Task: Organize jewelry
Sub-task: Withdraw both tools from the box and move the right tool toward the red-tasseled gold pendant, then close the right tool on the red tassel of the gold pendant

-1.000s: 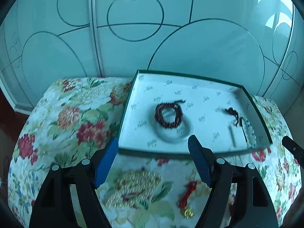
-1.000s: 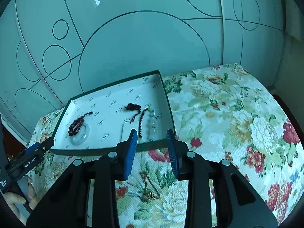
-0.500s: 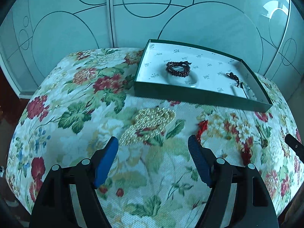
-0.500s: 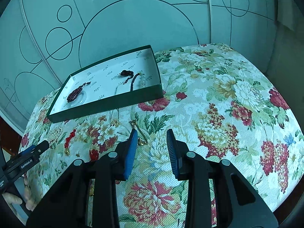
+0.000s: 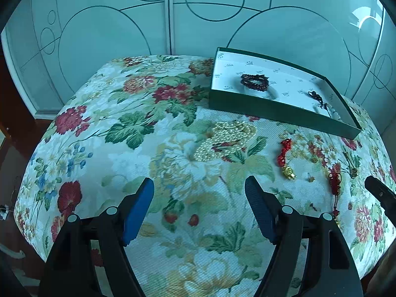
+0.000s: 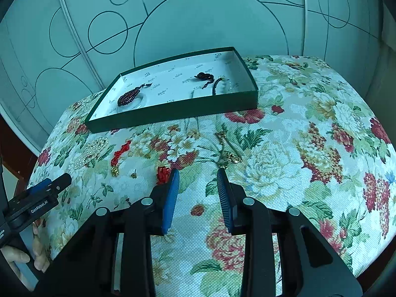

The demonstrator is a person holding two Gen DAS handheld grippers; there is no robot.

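Observation:
A green tray [image 5: 272, 112] [image 6: 173, 110] with a white floor stands at the table's far side. In it lie a dark red bead bracelet [image 5: 255, 81] [image 6: 131, 95] and a dark knotted cord piece [image 5: 315, 95] [image 6: 204, 76]. On the floral cloth in front lie a pearl necklace [image 5: 226, 139] [image 6: 92, 148], a red cord with a gold charm [image 5: 284, 157] [image 6: 120, 154], another red tassel piece [image 5: 335, 182] [image 6: 163, 174] and a thin gold chain [image 6: 227, 153]. My left gripper [image 5: 199, 210] is open and empty. My right gripper [image 6: 198, 198] is open and empty, near the tassel.
The floral tablecloth [image 5: 123, 123] covers a rounded table whose edges drop off left and front. Frosted glass doors [image 5: 148, 24] stand behind. The other gripper's tip [image 5: 378, 193] shows at the right, and the left gripper and hand [image 6: 37, 205] show at the left.
Both grippers have pulled back and up from the tray toward the table's near edge. More of the cloth and loose jewelry shows. Both stay open and empty.

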